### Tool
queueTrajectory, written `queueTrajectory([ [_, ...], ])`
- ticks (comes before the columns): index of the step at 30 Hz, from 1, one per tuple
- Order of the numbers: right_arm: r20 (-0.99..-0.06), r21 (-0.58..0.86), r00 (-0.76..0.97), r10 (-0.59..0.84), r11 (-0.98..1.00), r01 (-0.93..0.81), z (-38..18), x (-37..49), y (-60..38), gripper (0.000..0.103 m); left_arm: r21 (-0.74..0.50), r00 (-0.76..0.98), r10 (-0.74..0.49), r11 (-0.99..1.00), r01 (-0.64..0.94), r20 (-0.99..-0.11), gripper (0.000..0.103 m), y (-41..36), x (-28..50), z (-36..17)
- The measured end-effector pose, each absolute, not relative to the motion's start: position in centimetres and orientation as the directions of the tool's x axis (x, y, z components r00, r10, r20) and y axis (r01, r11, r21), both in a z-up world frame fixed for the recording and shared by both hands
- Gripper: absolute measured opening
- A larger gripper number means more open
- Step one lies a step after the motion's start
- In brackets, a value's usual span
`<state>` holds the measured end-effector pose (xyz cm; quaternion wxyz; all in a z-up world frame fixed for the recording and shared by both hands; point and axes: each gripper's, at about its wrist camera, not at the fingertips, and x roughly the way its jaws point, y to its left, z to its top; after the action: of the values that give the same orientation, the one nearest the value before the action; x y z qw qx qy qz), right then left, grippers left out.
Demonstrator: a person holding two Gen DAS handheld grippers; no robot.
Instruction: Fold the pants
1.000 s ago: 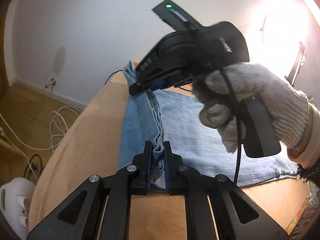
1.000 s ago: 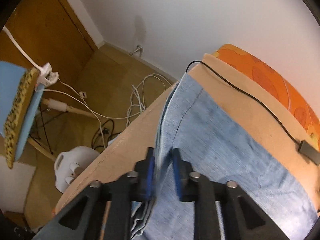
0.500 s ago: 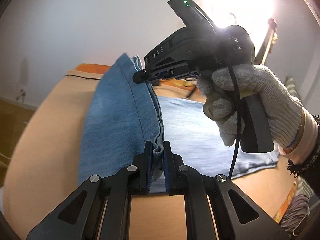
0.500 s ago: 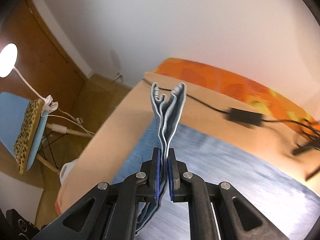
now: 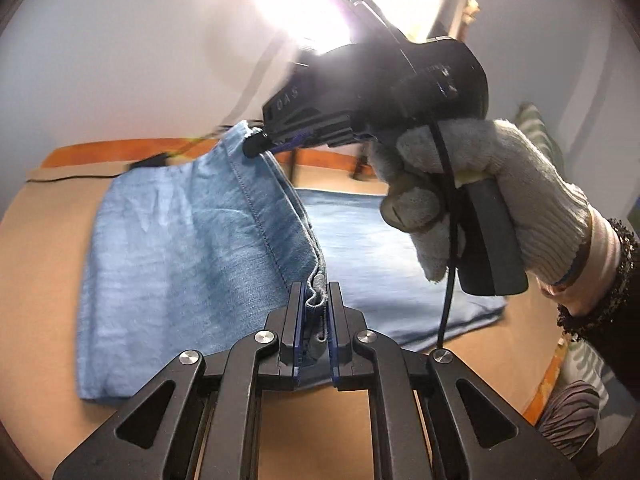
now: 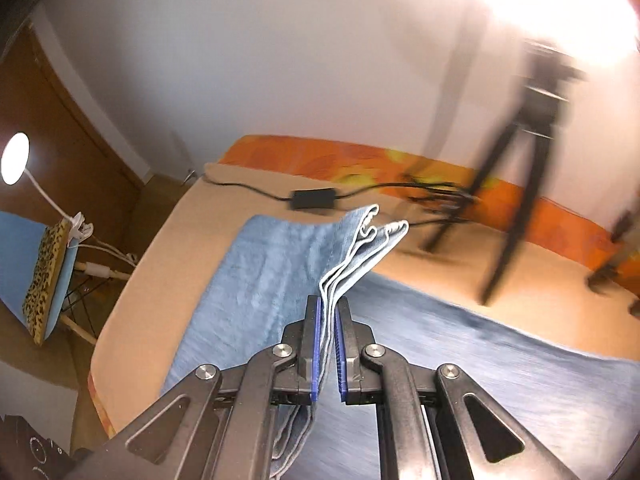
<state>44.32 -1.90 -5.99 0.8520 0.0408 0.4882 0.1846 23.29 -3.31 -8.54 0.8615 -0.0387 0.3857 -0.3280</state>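
Note:
Light blue denim pants (image 5: 180,248) lie on a tan bed cover (image 5: 44,264), with one end lifted and carried over the rest. My left gripper (image 5: 316,300) is shut on the near corner of the lifted edge. My right gripper (image 5: 256,146), held by a gloved hand (image 5: 480,184), is shut on the far corner of the same edge. In the right wrist view the right gripper (image 6: 328,312) pinches several stacked layers of the pants (image 6: 280,272), whose hem stands up past the jaws.
A black cable with an adapter box (image 6: 314,199) runs across the bed's far side. A black tripod (image 6: 516,184) stands on the bed. An orange patterned sheet (image 6: 320,152) borders the wall. A chair with a leopard cushion (image 6: 44,272) and a lamp (image 6: 15,158) stand left of the bed.
Both grippers have lifted the pants' end off the bed and swung it up and over toward the other end. The right gripper closed on the fabric during this.

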Motion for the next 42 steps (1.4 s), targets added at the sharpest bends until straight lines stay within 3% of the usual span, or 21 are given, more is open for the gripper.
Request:
queueTrajectory([
  [8,-0.802,0.27,0.499,0.329,0.944,-0.189,-5.0,42.5,-11.7,0.0,-0.301,0.404,-0.618,0.73,0.614,-0.674,0.008,-10.4,22.1,-9.4],
  [10,-0.795,0.312,0.483,0.368,0.93,-0.197,-5.4,42.1,-14.0,0.001,-0.315,0.382,-0.63,0.716,0.623,-0.676,0.003,-11.0,21.9,-10.0],
  [11,-0.795,0.317,0.476,0.376,0.927,-0.202,-5.5,41.9,-14.7,0.006,-0.31,0.381,-0.63,0.713,0.629,-0.676,0.003,-11.1,21.8,-10.2],
  [14,-0.81,0.346,0.436,0.393,0.92,-0.187,-7.1,41.0,-16.1,0.048,-0.276,0.39,-0.61,0.72,0.637,-0.69,0.003,-11.2,21.2,-10.8],
  [19,-0.816,0.38,0.406,0.411,0.911,-0.157,-9.8,40.8,-17.4,0.048,-0.203,0.371,-0.554,0.718,0.665,-0.745,0.003,-11.6,20.6,-11.1],
  [22,-0.8,0.451,0.38,0.464,0.883,-0.128,-11.1,40.7,-18.7,0.048,-0.16,0.351,-0.512,0.713,0.683,-0.784,0.015,-11.0,20.0,-12.0],
  [24,-0.792,0.475,0.373,0.483,0.872,-0.121,-11.6,40.5,-19.0,0.048,-0.121,0.329,-0.478,0.695,0.709,-0.814,0.035,-11.4,19.4,-12.7],
  [26,-0.79,0.479,0.371,0.488,0.869,-0.123,-11.8,40.0,-19.2,0.048,-0.062,0.339,-0.443,0.677,0.733,-0.83,0.045,-12.1,18.6,-13.3],
  [28,-0.786,0.494,0.368,0.497,0.862,-0.11,-12.0,39.4,-19.7,0.048,-0.03,0.337,-0.431,0.651,0.759,-0.837,0.045,-13.0,17.9,-13.7],
  [32,-0.789,0.507,0.366,0.494,0.859,-0.069,-13.1,38.6,-20.9,0.048,0.091,0.373,-0.372,0.594,0.8,-0.85,0.057,-15.4,16.7,-15.0],
  [35,-0.786,0.519,0.371,0.494,0.854,-0.039,-13.5,38.2,-22.0,0.048,0.171,0.402,-0.325,0.555,0.814,-0.856,0.057,-16.4,16.6,-16.0],
  [38,-0.783,0.519,0.384,0.489,0.854,-0.029,-13.3,37.8,-23.0,0.048,0.152,0.386,-0.349,0.542,0.827,-0.854,0.056,-16.2,17.2,-16.4],
  [40,-0.781,0.519,0.39,0.488,0.854,-0.03,-13.0,37.7,-23.4,0.048,0.133,0.379,-0.366,0.546,0.827,-0.85,0.049,-15.8,17.8,-16.4],
  [42,-0.776,0.523,0.396,0.491,0.852,-0.031,-12.6,37.7,-23.6,0.048,0.129,0.387,-0.371,0.56,0.818,-0.844,0.026,-15.1,18.4,-16.5],
])
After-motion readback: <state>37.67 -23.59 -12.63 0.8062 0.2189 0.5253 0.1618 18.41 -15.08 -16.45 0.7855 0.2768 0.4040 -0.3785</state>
